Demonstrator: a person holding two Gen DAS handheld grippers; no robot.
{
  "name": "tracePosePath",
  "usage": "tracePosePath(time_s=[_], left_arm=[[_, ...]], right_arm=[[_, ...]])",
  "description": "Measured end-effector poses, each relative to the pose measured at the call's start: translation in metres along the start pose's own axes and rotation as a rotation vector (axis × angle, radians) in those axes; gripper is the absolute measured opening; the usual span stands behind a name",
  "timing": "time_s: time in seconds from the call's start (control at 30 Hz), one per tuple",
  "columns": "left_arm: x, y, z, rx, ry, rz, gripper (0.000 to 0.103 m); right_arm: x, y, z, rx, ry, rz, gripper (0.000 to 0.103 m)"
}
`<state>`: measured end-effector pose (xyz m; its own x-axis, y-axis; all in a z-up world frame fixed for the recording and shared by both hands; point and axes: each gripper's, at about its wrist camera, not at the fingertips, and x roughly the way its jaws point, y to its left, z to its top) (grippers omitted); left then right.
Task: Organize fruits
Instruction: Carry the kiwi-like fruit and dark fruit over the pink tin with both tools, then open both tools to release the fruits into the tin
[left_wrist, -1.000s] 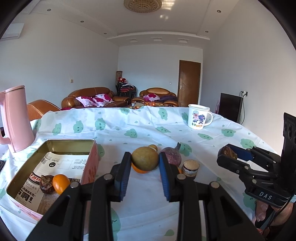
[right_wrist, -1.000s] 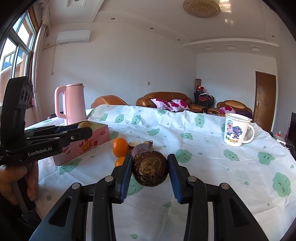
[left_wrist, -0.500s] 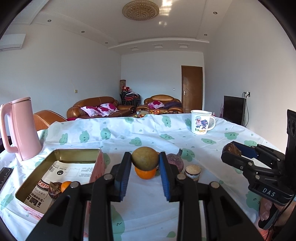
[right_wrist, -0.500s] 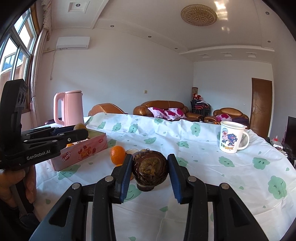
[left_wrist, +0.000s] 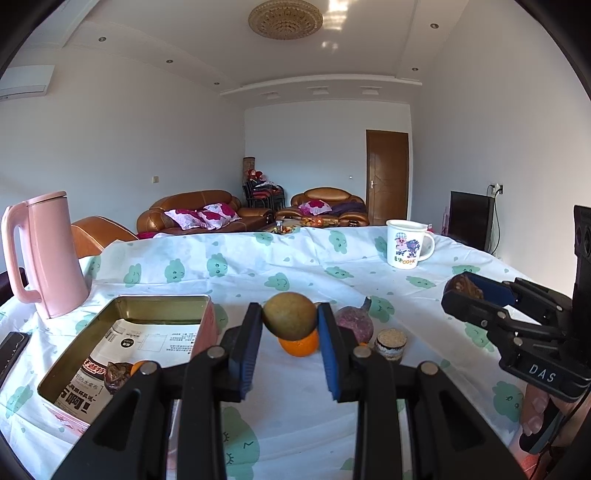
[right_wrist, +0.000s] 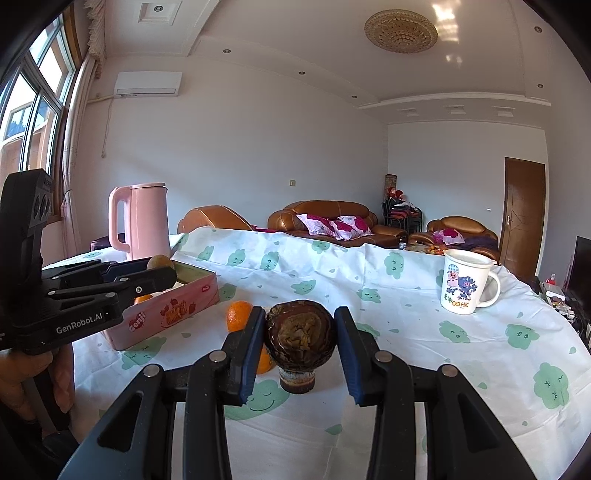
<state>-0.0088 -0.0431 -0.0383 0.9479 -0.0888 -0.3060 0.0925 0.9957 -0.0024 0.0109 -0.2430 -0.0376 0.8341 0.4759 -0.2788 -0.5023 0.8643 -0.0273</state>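
My left gripper (left_wrist: 290, 319) is shut on a round brown-green fruit (left_wrist: 290, 315) and holds it above the table, right of the open tin box (left_wrist: 122, 332). The box holds a dark fruit (left_wrist: 116, 373) and an orange fruit (left_wrist: 138, 365) on printed paper. My right gripper (right_wrist: 300, 332) is shut on a dark brown halved fruit (right_wrist: 301, 334), lifted above the cloth. On the table lie an orange (left_wrist: 299, 345), a purple fruit (left_wrist: 354, 323) and a small brown-topped piece (left_wrist: 391, 343). The left gripper also shows in the right wrist view (right_wrist: 159, 273).
A pink kettle (left_wrist: 48, 254) stands at the far left behind the box. A white cartoon mug (left_wrist: 406, 243) stands at the far right. A dark phone (left_wrist: 11, 350) lies at the left edge. The table has a white cloth with green prints (left_wrist: 258, 266).
Both grippers have risen with their fruits still held. The left one now sits a little further back from the fruit pile; the box looks lower in view.
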Motion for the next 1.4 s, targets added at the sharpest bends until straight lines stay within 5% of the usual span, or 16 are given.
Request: tracePosePath(time_s=[0.3,0.7,0.97,1.4], left_arm=[[-0.009,0.028,0.007,-0.04,0.002,0.052,0.032],[-0.012,0.114,0.007,-0.151,0.073,0.192,0.032],[-0.006,0.156,-0.007,-0.202,0.156,0.247,0.032],[0.007,0.17,-0.023,-0.213,0.245,0.245,0.032]], right_arm=[[0.015,0.03,0.03,-0.044,-0.006,0.077,0.04],[0.066,0.1,0.062,-0.138,0.072,0.218,0.04],[0.097,0.15,0.056,-0.199,0.149,0.304,0.041],[0.135,0.194,0.034,-0.265,0.321,0.371,0.041]])
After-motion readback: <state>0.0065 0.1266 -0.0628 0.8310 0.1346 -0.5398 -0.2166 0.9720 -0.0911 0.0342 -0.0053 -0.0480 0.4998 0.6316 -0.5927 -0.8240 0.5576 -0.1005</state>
